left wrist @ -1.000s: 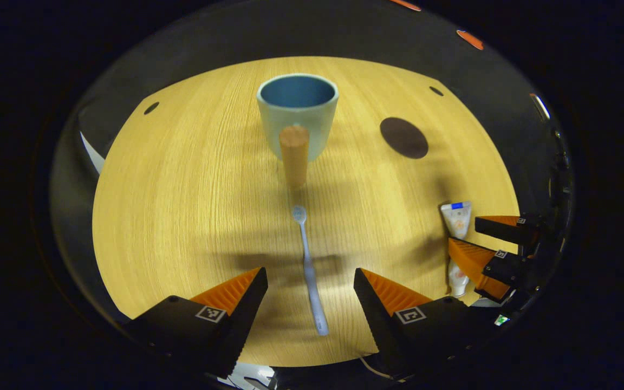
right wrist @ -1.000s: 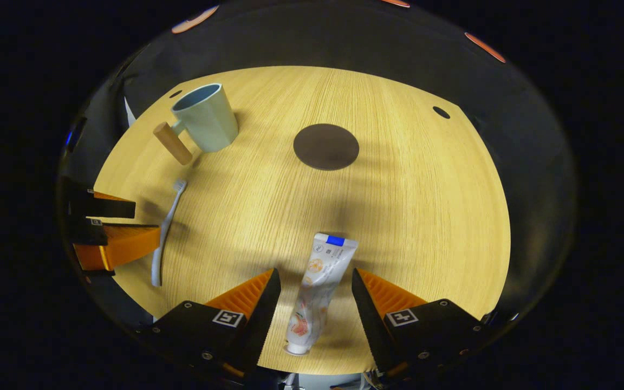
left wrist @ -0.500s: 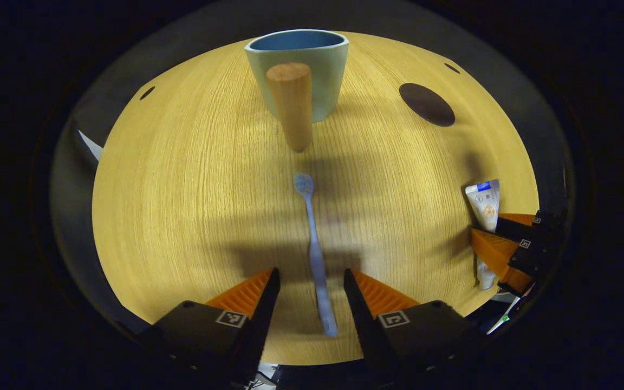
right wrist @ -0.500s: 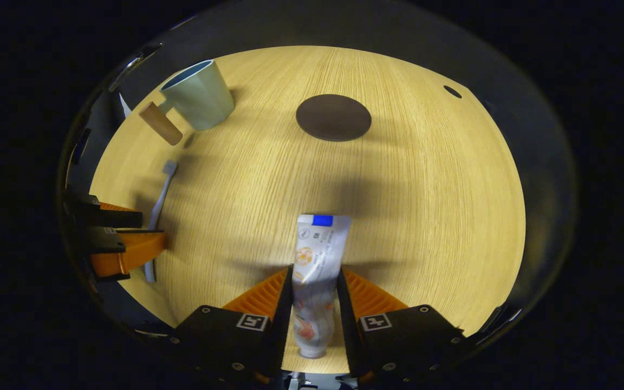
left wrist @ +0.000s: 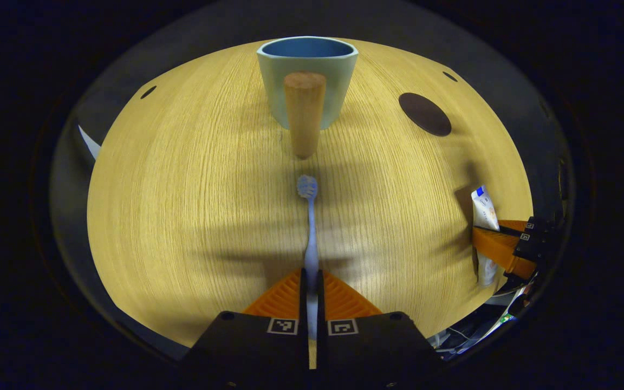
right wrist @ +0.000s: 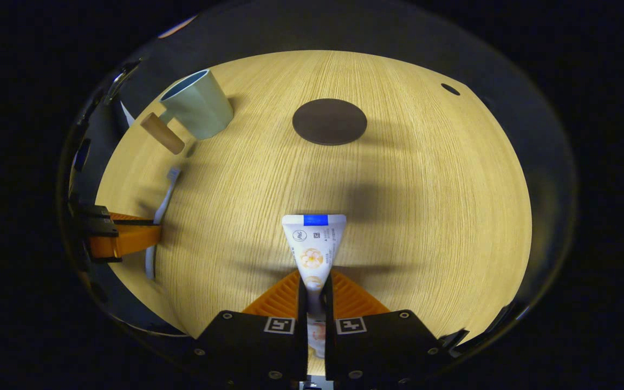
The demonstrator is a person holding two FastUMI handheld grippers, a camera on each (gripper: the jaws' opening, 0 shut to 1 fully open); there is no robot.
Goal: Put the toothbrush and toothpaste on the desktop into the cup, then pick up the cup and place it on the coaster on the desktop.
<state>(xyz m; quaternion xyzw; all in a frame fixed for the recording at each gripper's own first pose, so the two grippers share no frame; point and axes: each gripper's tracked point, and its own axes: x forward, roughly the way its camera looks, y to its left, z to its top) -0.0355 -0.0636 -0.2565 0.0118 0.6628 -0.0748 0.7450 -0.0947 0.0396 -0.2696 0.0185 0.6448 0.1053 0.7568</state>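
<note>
In the left gripper view my left gripper (left wrist: pixel 310 276) is shut on the handle of a pale blue toothbrush (left wrist: pixel 309 222), whose head points toward the cup. The pale green cup (left wrist: pixel 307 76) with a blue inside and a wooden handle (left wrist: pixel 304 114) stands upright straight ahead. In the right gripper view my right gripper (right wrist: pixel 312 281) is shut on a white toothpaste tube (right wrist: pixel 313 244), its flat crimped end pointing away from me. The dark round coaster (right wrist: pixel 329 121) lies on the wooden desktop (right wrist: pixel 426 206) beyond the tube. The cup (right wrist: pixel 197 110) stands far left there.
The right gripper (left wrist: pixel 507 246) with the toothpaste (left wrist: pixel 484 211) shows at the right edge of the left gripper view, with the coaster (left wrist: pixel 424 113) right of the cup. The left gripper (right wrist: pixel 122 238) and toothbrush (right wrist: pixel 160 216) show at the left edge of the right gripper view.
Both grippers went from open to shut: the left one closed on the toothbrush handle, the right one on the toothpaste tube. The tube straightened between the fingers.
</note>
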